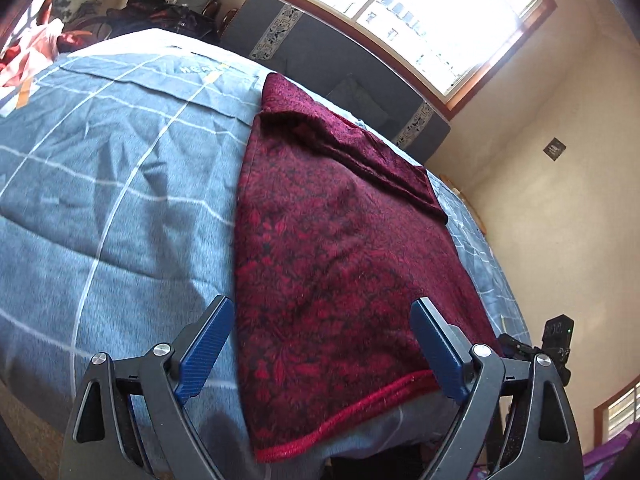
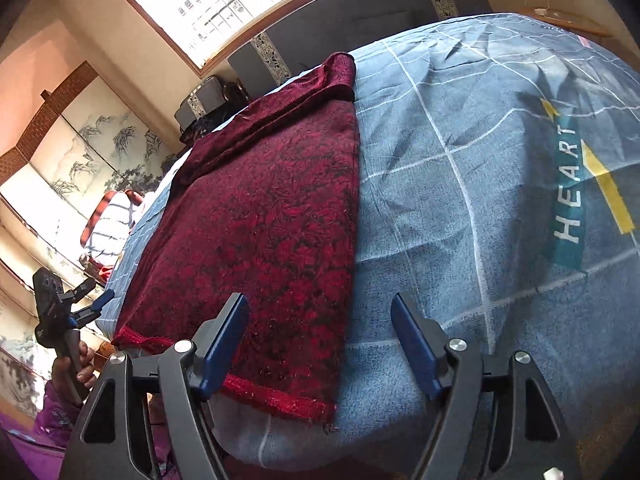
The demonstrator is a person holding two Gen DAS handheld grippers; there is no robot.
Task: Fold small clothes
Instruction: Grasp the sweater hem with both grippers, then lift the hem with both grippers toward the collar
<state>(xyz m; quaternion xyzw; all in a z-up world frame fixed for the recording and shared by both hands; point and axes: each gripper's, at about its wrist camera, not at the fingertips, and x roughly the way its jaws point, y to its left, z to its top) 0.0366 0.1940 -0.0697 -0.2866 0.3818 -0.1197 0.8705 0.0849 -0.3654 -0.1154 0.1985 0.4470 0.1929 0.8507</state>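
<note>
both grippers, left and right, are released above the dark red patterned knit garment; i think another fold needs grasping its near red hem.

The red garment hides the blue bedspread beneath it, and its far end is bunched into folds whose layers cannot be counted. In the left wrist view the right gripper shows only in part at 4 o'clock, behind a finger of the left gripper; how its jaws stand cannot be told there. The pile of clothes at 10 o'clock is cut by the frame's edge. In the right wrist view the hand at 8 o'clock is half hidden behind the near gripper's frame.
</note>
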